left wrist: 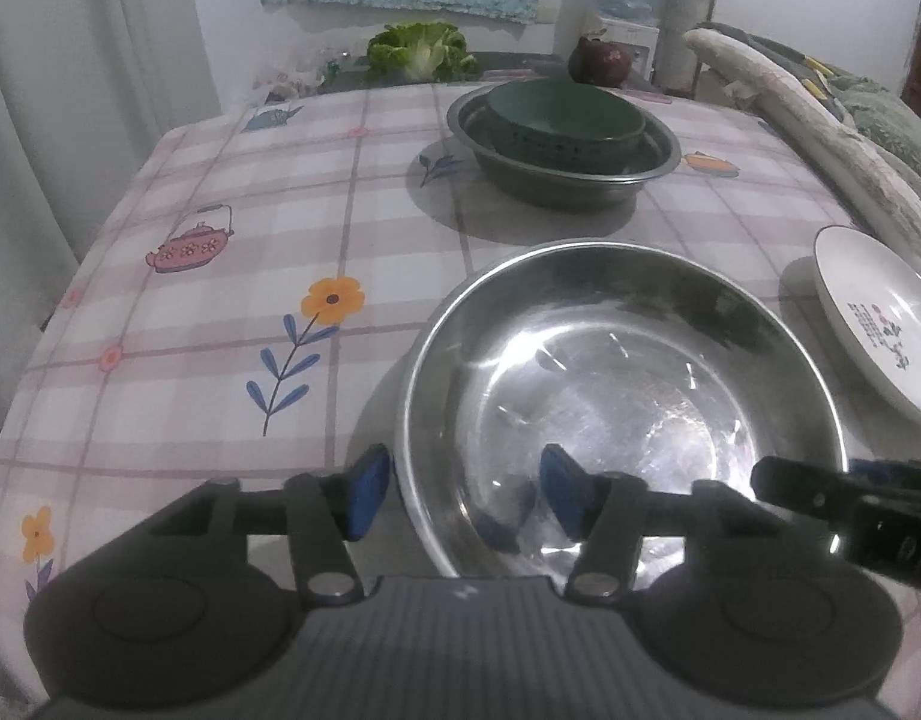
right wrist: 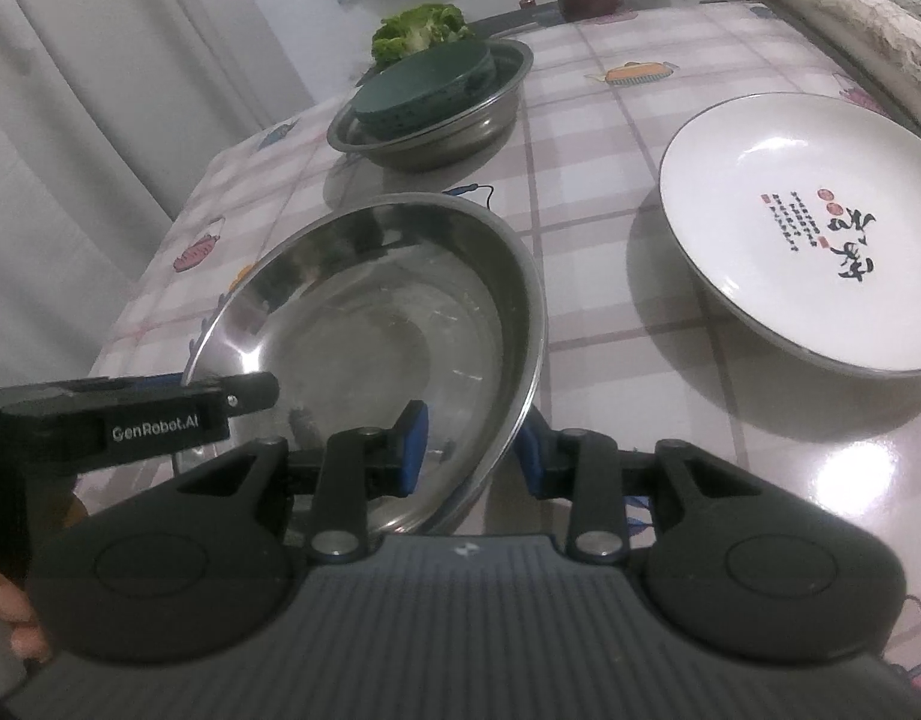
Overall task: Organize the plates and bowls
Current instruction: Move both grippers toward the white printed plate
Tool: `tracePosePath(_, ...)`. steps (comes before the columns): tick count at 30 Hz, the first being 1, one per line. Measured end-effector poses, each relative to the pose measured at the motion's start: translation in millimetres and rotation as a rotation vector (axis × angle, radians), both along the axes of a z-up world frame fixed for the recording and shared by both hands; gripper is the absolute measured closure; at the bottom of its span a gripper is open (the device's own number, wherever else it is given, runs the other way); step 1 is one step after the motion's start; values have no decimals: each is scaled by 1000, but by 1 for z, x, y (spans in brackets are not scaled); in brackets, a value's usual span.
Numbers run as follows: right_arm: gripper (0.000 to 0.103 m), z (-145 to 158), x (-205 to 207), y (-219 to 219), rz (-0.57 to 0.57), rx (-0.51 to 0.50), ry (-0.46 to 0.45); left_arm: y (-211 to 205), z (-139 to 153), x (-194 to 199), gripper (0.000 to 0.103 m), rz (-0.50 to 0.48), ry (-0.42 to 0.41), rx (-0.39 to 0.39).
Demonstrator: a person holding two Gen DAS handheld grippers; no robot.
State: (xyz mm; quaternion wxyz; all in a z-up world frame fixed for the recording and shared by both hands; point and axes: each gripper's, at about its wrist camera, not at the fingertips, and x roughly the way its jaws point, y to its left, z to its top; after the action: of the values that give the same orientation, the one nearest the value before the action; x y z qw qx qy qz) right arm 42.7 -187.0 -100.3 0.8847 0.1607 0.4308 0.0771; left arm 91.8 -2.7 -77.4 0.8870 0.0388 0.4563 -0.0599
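A large steel bowl (left wrist: 610,372) (right wrist: 370,330) sits near me on the checked tablecloth (left wrist: 220,330). My left gripper (left wrist: 467,495) straddles its near left rim, one blue pad outside and one inside, jaws wide and not pressing. My right gripper (right wrist: 472,450) is shut on the bowl's near right rim, with one pad inside the wall and one outside. A white plate (right wrist: 790,240) (left wrist: 880,330) with printed writing lies to the right of the bowl. Farther back, a green perforated bowl (left wrist: 565,120) (right wrist: 424,90) rests inside a steel basin (left wrist: 580,186) (right wrist: 448,138).
A head of lettuce (left wrist: 421,51) and a dark red vegetable (left wrist: 601,60) lie at the table's far edge. A padded chair back (left wrist: 820,138) runs along the right side. Curtains hang at the left, where the table edge drops off. A person's fingers (right wrist: 16,618) show at the lower left.
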Motion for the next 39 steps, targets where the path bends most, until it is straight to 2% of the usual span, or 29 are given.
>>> tracePosePath(3,69,8,-5,-3,-12,-24,-29,0,4,-2,40,0,-14,-6)
tracePosePath(5,59,17,-11,-9,-26,-47,-59,3,8,-2,39,4,-23,-29)
tracePosePath(9,53,35,-26,-31,-56,-55,-102,7,16,0,39,18,-28,-45)
tracePosePath(12,45,47,-35,-47,-76,-78,-129,8,28,-5,36,23,-73,-52)
tracePosePath(13,40,52,-38,-53,-87,-96,-147,8,33,-7,33,22,-84,-61)
tracePosePath(14,30,57,-42,-58,-99,-115,-170,7,36,-8,30,17,-92,-71)
tracePosePath(17,7,73,-57,-76,-147,-181,-276,-1,42,-13,26,-18,-111,-81)
tracePosePath(18,2,76,-60,-81,-165,-195,-304,-5,43,-13,26,-28,-111,-74)
tracePosePath(20,1,83,-66,-94,-217,-243,-367,-14,45,-12,26,-37,-110,-64)
tracePosePath(23,1,90,-63,-110,-262,-320,-392,-28,50,-12,25,-46,-118,-101)
tracePosePath(27,1,90,-55,-133,-286,-383,-362,-55,56,-9,25,-111,-114,-137)
tracePosePath(32,1,87,-37,-160,-306,-356,-271,-88,69,-9,24,-176,-155,-136)
tracePosePath(35,1,87,-27,-168,-363,-377,-251,-103,73,-9,24,-199,-158,-139)
tracePosePath(39,1,82,-28,-167,-383,-446,-260,-125,68,-11,24,-243,-142,-111)
